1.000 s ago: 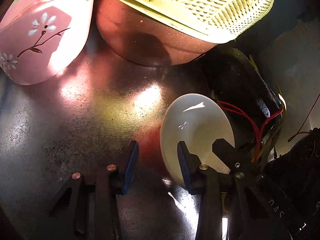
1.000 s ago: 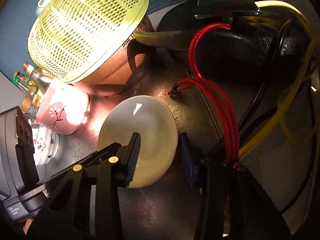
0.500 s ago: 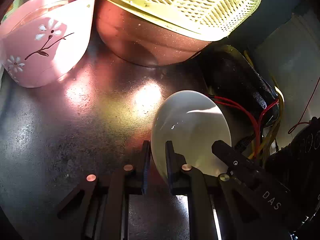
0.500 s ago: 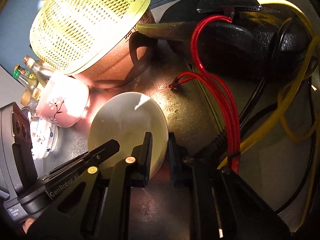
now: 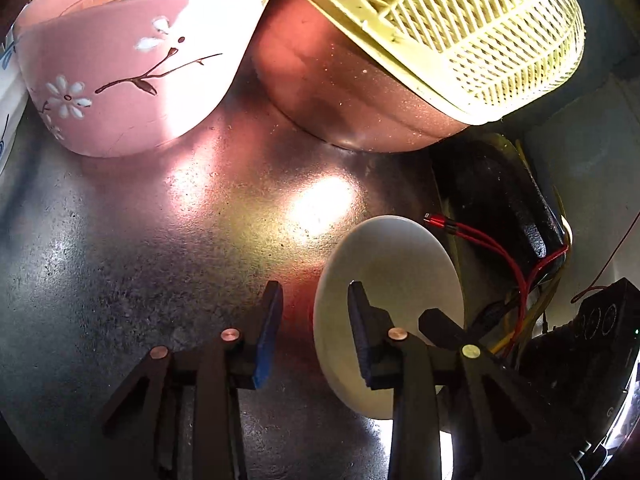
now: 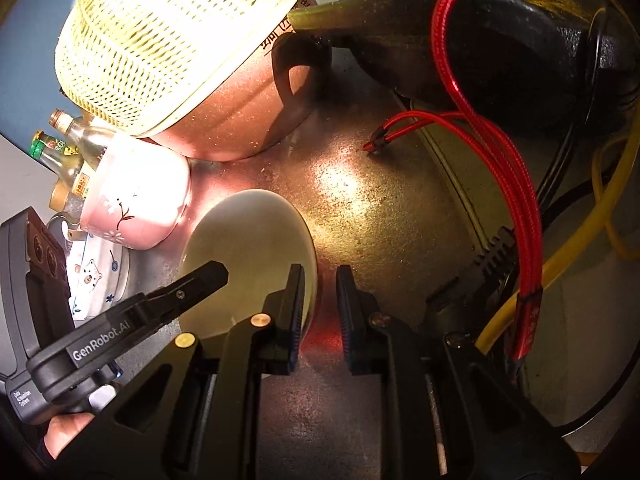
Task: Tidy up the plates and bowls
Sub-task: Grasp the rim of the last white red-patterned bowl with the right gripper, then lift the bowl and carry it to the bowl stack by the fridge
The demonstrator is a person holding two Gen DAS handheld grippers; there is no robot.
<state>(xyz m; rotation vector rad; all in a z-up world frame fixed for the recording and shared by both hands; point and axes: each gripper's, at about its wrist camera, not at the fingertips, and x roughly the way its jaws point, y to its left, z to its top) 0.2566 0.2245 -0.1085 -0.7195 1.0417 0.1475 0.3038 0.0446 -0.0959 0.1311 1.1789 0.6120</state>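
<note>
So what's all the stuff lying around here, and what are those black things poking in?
small plate: one, white, on the metal counter between the two tongs.
pink bowl: one, white flower pattern, far left.
copper pot: one, behind the plate, under the basket.
mesh basket: one, pale yellow, upside down on the pot.
bear-print dish: one, white and blue, beside the pink bowl.
bottles: a few, glass, left edge.
red cable: one bundle, right.
yellow cable: one, far right.
left tongs: black, blue pads, jaws opening, nothing gripped.
right tongs: black, empty gap, beside the plate rim.
</note>
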